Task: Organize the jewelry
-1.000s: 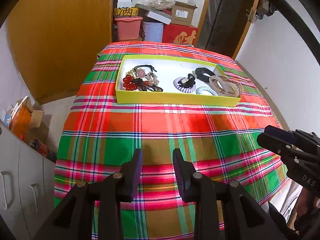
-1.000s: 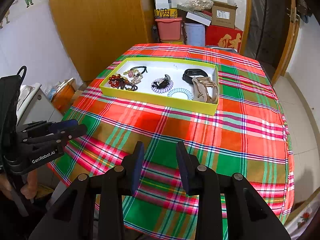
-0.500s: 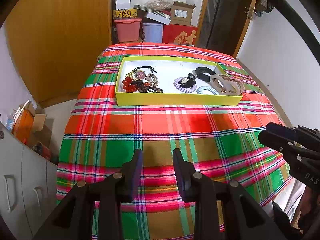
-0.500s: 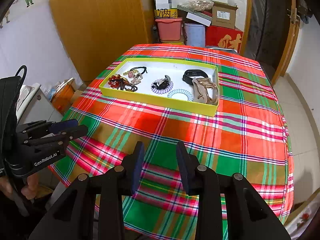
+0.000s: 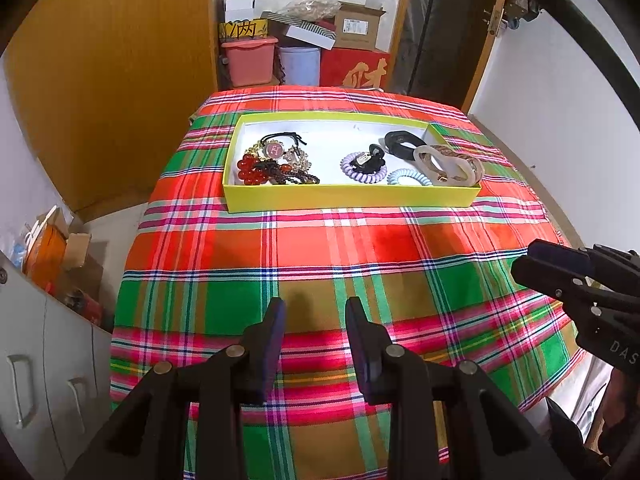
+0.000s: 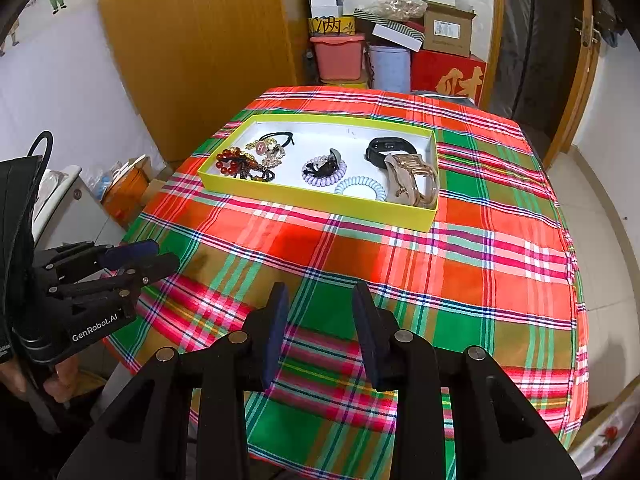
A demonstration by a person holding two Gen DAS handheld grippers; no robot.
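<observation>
A yellow tray [image 5: 348,197] [image 6: 316,199] with a white floor sits on the far half of the plaid table. It holds a red bead bracelet [image 5: 252,168] tangled with a pendant necklace [image 5: 276,149], a purple coil hair tie [image 5: 362,168], a pale blue coil tie [image 5: 410,178], a black wristband [image 5: 400,142] and beige bangles [image 5: 448,160]. My left gripper [image 5: 314,312] is open and empty above the near table edge. My right gripper [image 6: 320,300] is open and empty, also near the front edge, far from the tray.
The plaid cloth [image 5: 320,252] covers the whole table. Behind it stand a pink bin [image 5: 250,60], a blue bucket [image 5: 300,65], a red box [image 5: 356,70] and cardboard boxes. A wooden wardrobe [image 5: 120,80] is on the left, a grey cabinet [image 5: 36,360] beside the table.
Both grippers have drifted slightly; the view of the tray has shifted a little. Both stay open and nothing in the tray has moved.
</observation>
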